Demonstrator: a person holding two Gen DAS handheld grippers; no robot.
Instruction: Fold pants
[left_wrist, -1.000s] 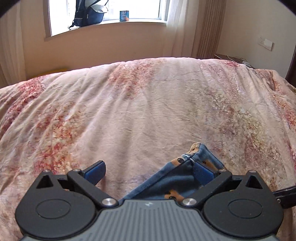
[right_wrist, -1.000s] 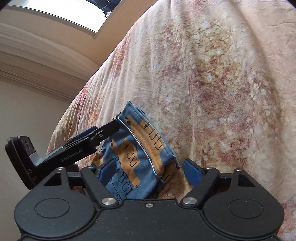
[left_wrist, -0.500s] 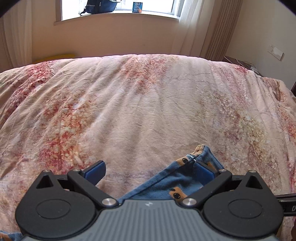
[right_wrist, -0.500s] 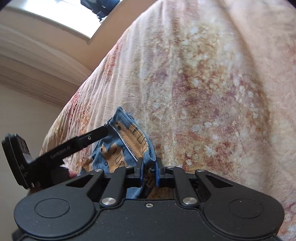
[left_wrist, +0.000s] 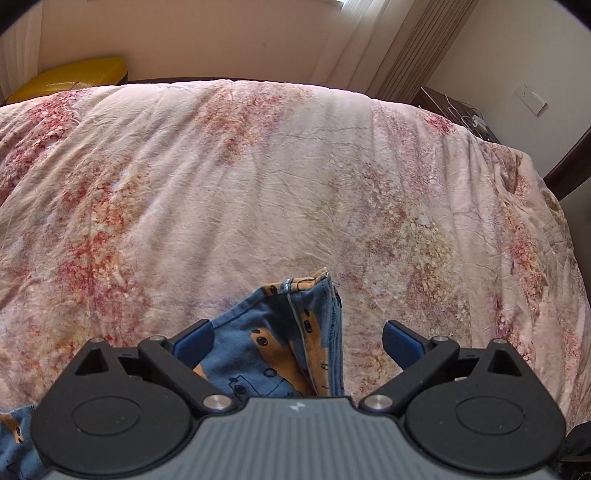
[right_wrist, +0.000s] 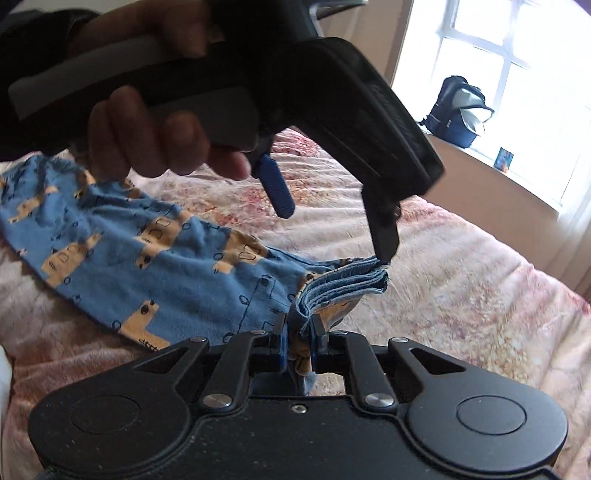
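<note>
Since a second ago your right tool (right_wrist: 298, 345) has gone from spread around the hem to clamped on it, and your left tool (left_wrist: 297, 341) has let the cloth slip from its right finger and swung to sit above the fabric. Both wrist views have also tilted: the window has left the left view and entered the right one.

Right now your right tool pinches a bunched, layered edge of the blue cotton pants with orange printed shapes (right_wrist: 155, 266). Its two fingers are drawn tight together on the cloth. Your left tool stands wide apart, gripping nothing; seen from the right wrist, one of its fingers (right_wrist: 384, 236) touches the top of the folded edge while the other hangs free above. The rest of the pants trail away to the left across the pink floral bedspread (left_wrist: 258, 192), partly lifted off it near the pinch.

Watch these risks:
- The pinch holds several stacked layers near their very edge. If you pull sideways or lift fast, the inner layers may slide out and the stack will fan open.
- Your open left tool sits close over the same edge. Closing it there may catch only the top layer, or knock against your right tool.
- The trailing leg looks rumpled, so dragging it over the bedspread could set creases into the fold.
</note>
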